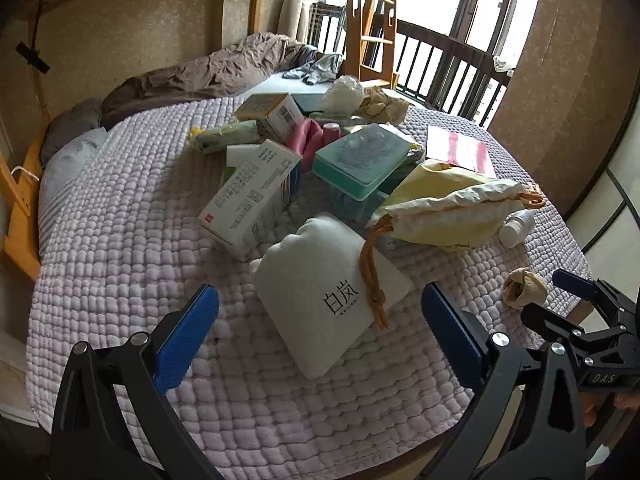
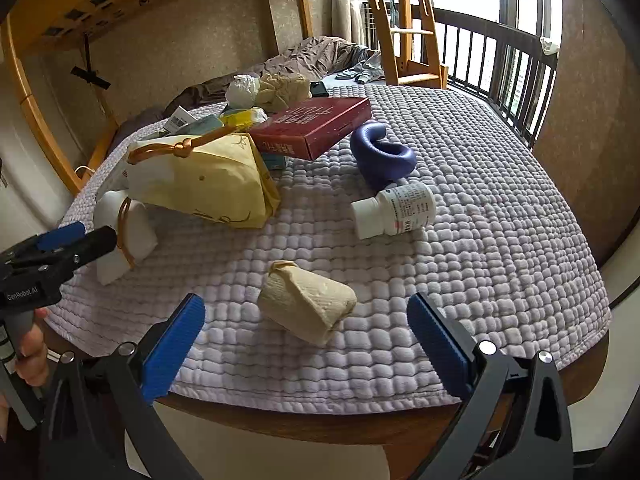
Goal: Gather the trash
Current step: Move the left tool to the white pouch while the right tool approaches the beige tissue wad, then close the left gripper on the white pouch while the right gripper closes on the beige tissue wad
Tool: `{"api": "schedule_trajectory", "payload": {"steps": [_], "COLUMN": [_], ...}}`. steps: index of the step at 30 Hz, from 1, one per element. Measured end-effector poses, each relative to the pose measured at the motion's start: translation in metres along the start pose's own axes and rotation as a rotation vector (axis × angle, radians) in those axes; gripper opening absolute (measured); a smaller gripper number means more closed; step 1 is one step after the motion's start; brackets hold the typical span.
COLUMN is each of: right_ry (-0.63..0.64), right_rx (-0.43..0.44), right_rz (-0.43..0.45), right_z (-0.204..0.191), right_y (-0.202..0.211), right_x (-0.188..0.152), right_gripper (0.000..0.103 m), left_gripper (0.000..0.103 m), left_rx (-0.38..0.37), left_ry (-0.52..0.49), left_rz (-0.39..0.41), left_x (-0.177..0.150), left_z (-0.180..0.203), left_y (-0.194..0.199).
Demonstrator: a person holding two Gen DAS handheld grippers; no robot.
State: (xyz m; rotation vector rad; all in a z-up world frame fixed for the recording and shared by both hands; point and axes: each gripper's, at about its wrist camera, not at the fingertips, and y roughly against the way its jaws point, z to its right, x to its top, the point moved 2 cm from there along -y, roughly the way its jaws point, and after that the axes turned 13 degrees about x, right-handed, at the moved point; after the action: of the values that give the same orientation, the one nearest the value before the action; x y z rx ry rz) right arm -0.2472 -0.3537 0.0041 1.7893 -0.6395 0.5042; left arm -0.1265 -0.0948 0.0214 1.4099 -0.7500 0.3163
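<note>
Now the left gripper (image 1: 320, 332) hangs spread wide over a soft white pouch (image 1: 320, 296) with an orange cord, boxes piled beyond it. Rightward, the right gripper (image 2: 306, 336) gapes empty around a crumpled tan paper wad (image 2: 306, 306) on the nubbly lilac quilt (image 2: 500, 240).

Both wrist cameras look forward and down over the quilted table (image 1: 120, 240), sharing the yellow pouch (image 2: 216, 184)
</note>
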Motion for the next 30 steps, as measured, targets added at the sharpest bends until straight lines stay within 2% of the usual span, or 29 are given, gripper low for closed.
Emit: {"api": "schedule_trajectory", "payload": {"steps": [5, 7, 11, 16, 23, 27, 30], "right_ry": [-0.007, -0.019, -0.062, -0.073, -0.042, -0.017, -0.003], "right_rx": [-0.001, 0.004, 0.013, 0.027, 0.023, 0.014, 0.006], "right_rz": [0.009, 0.007, -0.005, -0.024, -0.040, -0.043, -0.043], "right_z": [0.001, 0.005, 0.012, 0.014, 0.011, 0.006, 0.001], "right_y": [0.006, 0.007, 0.006, -0.001, -0.011, -0.014, -0.016], "right_x": [-0.002, -0.003, -0.006, -0.009, -0.011, -0.010, -0.009], "right_gripper": [0.099, 0.094, 0.088, 0.086, 0.078, 0.078, 0.078], "left_gripper": [0.102, 0.102, 0.102, 0.102, 0.102, 0.102, 0.102], "left_rx": [0.000, -0.015, 0.015, -0.087, -0.093, -0.134, -0.102], "left_ry": [0.047, 0.087, 0.107, 0.061, -0.020, -0.020, -0.026], "left_rz": [0.022, 0.007, -0.027, -0.082, -0.090, -0.077, -0.075], "left_x": [-0.001, -0.003, -0.007, -0.004, -0.001, -0.003, -0.005], "left_z": [-0.020, -0.033, -0.050, -0.028, -0.003, 0.000, 0.001], "left_y": [0.012, 0.015, 0.009, -0.010, -0.021, -0.014, -0.012]}}
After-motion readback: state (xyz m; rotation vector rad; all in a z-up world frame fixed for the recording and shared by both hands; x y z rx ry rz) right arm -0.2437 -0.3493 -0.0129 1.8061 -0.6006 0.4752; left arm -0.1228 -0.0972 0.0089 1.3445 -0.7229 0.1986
